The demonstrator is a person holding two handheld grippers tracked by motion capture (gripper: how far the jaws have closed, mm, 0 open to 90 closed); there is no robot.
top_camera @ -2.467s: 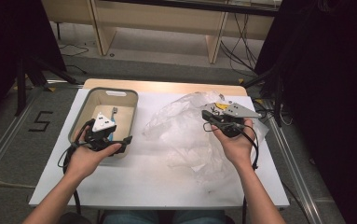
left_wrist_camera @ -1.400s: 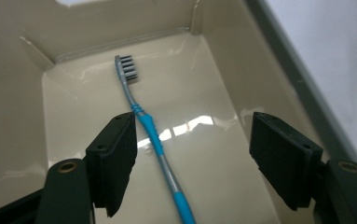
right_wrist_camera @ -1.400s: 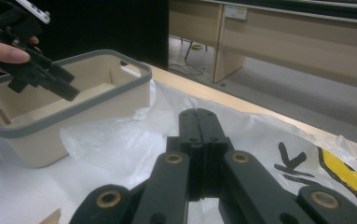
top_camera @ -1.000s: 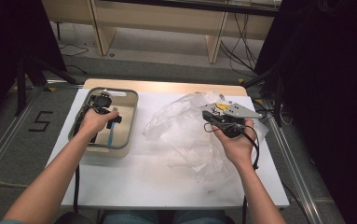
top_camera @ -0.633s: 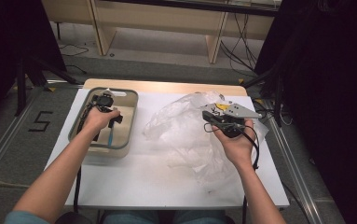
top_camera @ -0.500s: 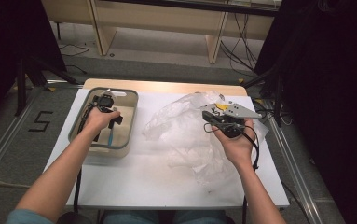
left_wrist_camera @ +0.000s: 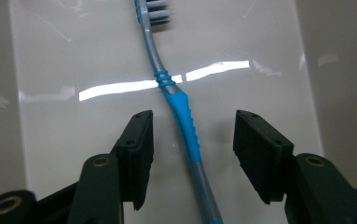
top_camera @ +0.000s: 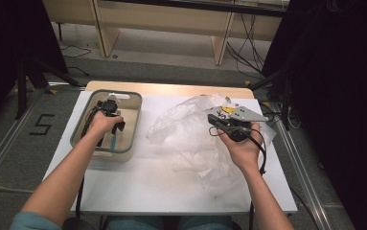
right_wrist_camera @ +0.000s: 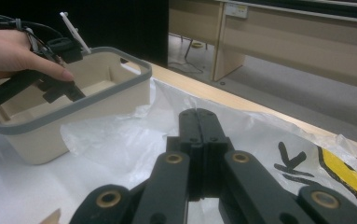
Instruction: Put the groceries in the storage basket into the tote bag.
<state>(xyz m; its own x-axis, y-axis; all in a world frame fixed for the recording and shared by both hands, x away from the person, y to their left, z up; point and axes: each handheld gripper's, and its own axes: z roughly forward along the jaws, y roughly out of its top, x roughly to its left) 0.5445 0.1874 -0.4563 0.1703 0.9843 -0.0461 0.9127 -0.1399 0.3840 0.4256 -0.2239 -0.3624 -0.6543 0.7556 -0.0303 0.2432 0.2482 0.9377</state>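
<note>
High view: the left gripper (top_camera: 108,108) is reaching down into the beige bin (top_camera: 134,125), which is standing at the left end of the white table (top_camera: 147,187). The toothbrush (top_camera: 113,141) is lying on the bin floor, its blue handle showing just below the hand. To the right of the bin, the right gripper (top_camera: 215,120) is resting on the crumpled clear plastic bag (top_camera: 186,136). Beyond the table, pale wooden furniture legs are standing on a grey floor.

Left gripper view: the jaws have just been closing and are standing about half open, one on each side of the toothbrush (left_wrist_camera: 185,126); neither pad is touching it. The toothbrush is judged light, rigid and thin, and likely to skid on the glossy bin floor (left_wrist_camera: 260,42). The ribbed blue rubber section, lying directly between the jaws, is offering the best purchase; the smooth grey neck towards the bristles is the poorer choice.

Right gripper view: the right gripper (right_wrist_camera: 198,122) has its jaws pressed fully together with nothing between them. The bin (right_wrist_camera: 80,105) is standing to its left, with the left gripper (right_wrist_camera: 57,86) inside. The bag (right_wrist_camera: 134,140) is spreading from the bin wall towards the jaws.
</note>
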